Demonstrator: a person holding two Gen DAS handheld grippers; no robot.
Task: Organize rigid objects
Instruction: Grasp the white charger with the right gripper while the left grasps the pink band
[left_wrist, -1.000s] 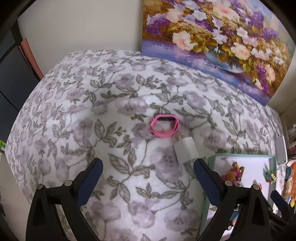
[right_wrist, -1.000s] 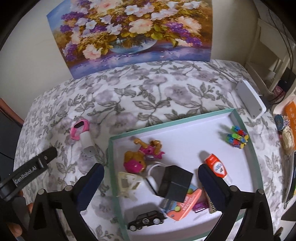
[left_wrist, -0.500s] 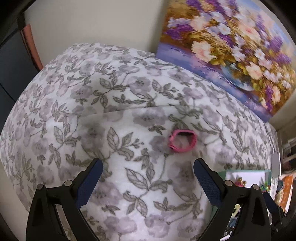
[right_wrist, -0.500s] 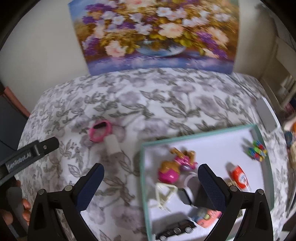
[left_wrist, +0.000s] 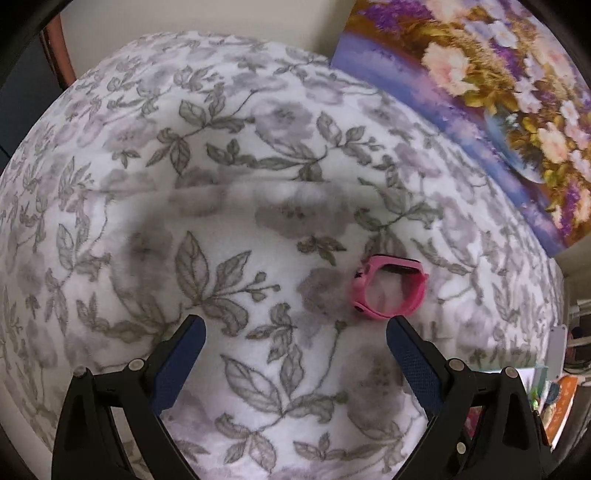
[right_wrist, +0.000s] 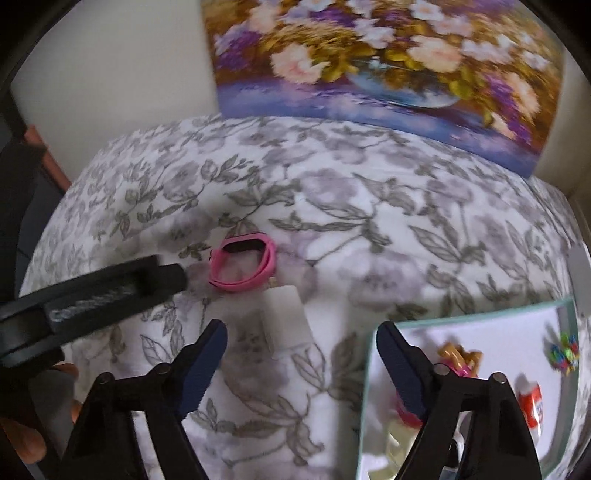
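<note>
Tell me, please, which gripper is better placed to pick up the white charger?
Right. The right gripper is open with the white charger just ahead between its fingers; the left gripper faces the pink watch.

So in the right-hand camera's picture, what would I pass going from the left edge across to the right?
The other gripper poking in, then the pink watch, the white charger block, the tray's green rim, the gold and pink toy, the red-capped tube, the colourful bead cluster.

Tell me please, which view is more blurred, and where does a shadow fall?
Right wrist view: motion blur smears the white charger, the tray and the left gripper. Left wrist view: sharper; the pink watch is crisp, with soft grey shadow on the blanket.
</note>
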